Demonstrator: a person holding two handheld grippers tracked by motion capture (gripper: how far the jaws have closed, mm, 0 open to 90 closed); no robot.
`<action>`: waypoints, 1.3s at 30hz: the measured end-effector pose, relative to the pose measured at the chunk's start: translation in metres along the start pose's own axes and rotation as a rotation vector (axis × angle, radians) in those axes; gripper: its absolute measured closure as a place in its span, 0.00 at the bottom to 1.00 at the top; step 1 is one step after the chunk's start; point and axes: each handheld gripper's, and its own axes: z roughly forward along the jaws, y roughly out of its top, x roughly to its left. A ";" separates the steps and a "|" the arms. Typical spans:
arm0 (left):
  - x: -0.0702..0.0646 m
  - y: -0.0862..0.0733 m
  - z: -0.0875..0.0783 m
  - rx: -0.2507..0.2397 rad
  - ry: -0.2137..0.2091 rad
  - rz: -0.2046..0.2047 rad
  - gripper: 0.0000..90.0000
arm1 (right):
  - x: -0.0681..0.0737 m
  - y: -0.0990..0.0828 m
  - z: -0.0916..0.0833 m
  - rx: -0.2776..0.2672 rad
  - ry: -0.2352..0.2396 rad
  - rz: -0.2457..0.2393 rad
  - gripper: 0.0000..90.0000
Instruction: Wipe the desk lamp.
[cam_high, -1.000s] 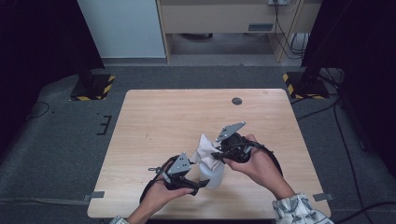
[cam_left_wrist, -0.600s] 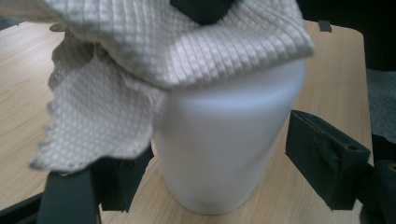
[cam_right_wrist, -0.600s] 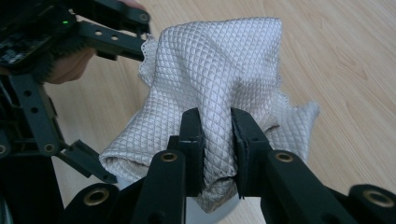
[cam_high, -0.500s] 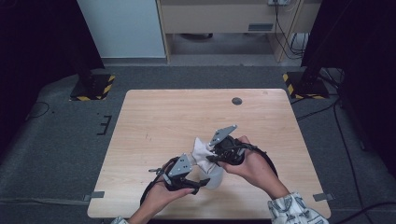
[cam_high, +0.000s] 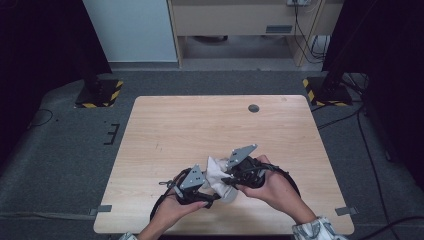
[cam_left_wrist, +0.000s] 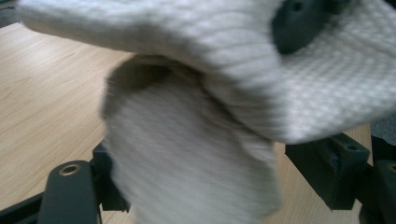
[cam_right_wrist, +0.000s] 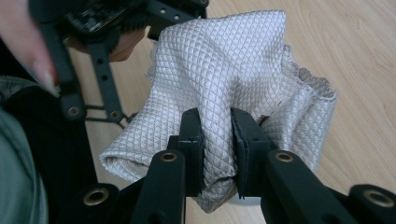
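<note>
**Cloth bunched between two claws**

Where the two hands meet near the front edge of the worktop (cam_high: 165, 125), a white waffle-weave cloth (cam_high: 216, 172) hangs bunched between them. The right claw (cam_right_wrist: 215, 135) is pressed together on a fold of it. The left claw (cam_high: 207, 187) stands spread, jaws either side of the draped cloth, having just narrowed a little. In the left gripper view the cloth is blurred and hides most of the jaws.

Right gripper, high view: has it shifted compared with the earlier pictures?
Yes. The right gripper, jaws clamped on the white waffle-weave cloth, has moved toward the near table edge and the left gripper, away from the dark round hole.
</note>
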 end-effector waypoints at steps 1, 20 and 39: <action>0.000 0.000 0.000 0.001 0.008 0.001 0.25 | 0.002 -0.002 -0.001 -0.001 0.002 -0.006 0.84; -0.001 -0.001 0.000 0.004 0.005 0.000 0.25 | -0.008 -0.031 -0.025 0.006 -0.026 0.037 0.84; -0.001 -0.001 0.001 0.009 0.005 0.002 0.25 | -0.043 -0.019 -0.017 0.023 -0.071 0.095 0.84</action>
